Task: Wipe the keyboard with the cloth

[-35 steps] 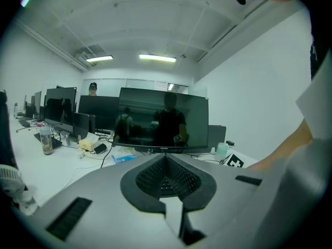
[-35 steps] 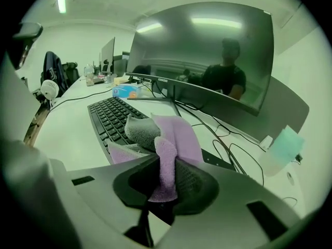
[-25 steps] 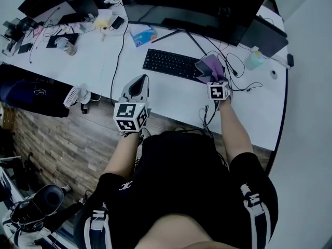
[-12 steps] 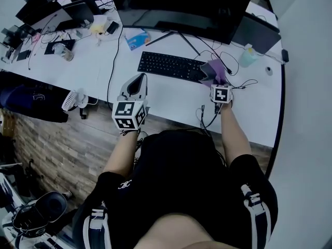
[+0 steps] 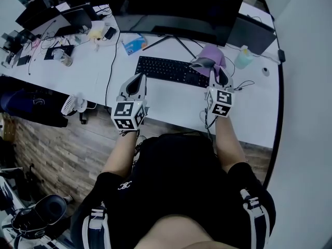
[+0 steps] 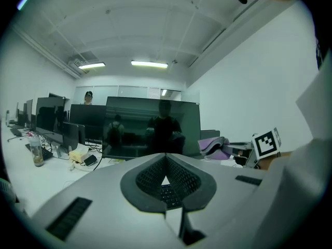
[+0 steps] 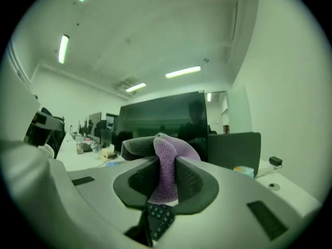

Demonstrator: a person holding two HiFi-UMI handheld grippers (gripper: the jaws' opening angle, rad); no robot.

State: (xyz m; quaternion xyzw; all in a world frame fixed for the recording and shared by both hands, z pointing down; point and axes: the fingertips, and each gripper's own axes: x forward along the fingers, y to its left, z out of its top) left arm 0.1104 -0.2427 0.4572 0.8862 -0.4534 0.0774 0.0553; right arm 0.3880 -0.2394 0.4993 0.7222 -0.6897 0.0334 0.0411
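Observation:
A black keyboard lies on the white desk in front of a wide dark monitor. My right gripper is raised above the keyboard's right end, shut on a purple and grey cloth. In the right gripper view the cloth is pinched between the jaws and folds over their tips, with keyboard keys showing below. My left gripper hovers near the desk's front edge, left of the keyboard's middle, jaws shut with nothing in them; its view shows the closed gripper.
A green-capped bottle and cables sit right of the keyboard. A blue packet, a phone and desk clutter lie far left. A second screen stands at right. The desk's curved right edge is near.
My right gripper lifted the cloth up off the keyboard's right end; the cloth now hangs higher. The head view shifted slightly. The left gripper stayed about where it was.

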